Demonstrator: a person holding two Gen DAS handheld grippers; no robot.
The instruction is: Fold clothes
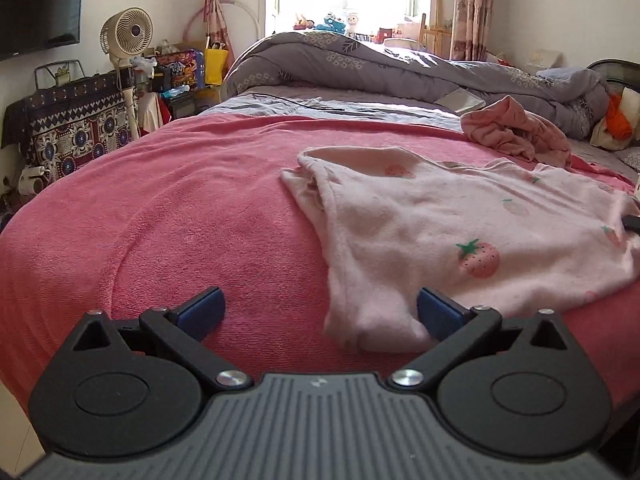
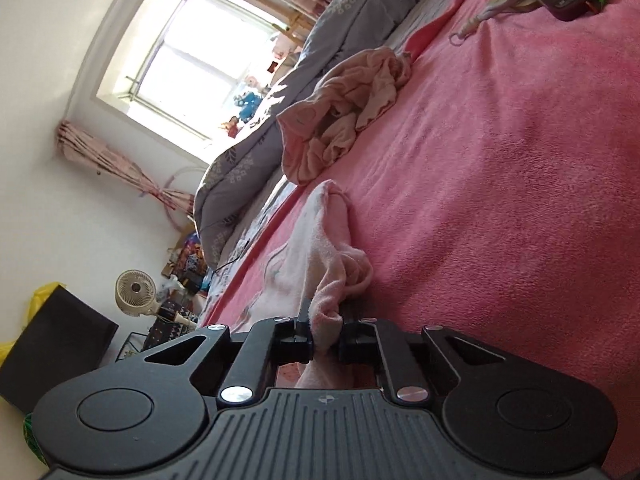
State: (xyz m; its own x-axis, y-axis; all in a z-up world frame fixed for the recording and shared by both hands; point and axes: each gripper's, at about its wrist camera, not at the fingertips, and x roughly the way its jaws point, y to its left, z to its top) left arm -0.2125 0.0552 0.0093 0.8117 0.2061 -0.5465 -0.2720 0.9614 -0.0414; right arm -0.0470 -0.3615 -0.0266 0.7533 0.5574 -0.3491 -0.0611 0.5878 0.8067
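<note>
1. Your left gripper (image 1: 320, 312) stands wide open just above the pink fleece blanket (image 1: 160, 220); the near corner of the strawberry-print top (image 1: 440, 216) lies between its blue pads (image 1: 436, 312), touching neither that you can see.
2. Your right gripper (image 2: 325, 338), rolled hard sideways, is clamped on a bunched edge of that same top (image 2: 328, 240), the cloth pinched between the black fingers.
3. The top is pale pink, fuzzy and soft, spread mostly flat with rumpled edges.
4. A crumpled pink garment (image 1: 516, 132) sits beyond it, near the grey quilt (image 1: 360, 60).
</note>
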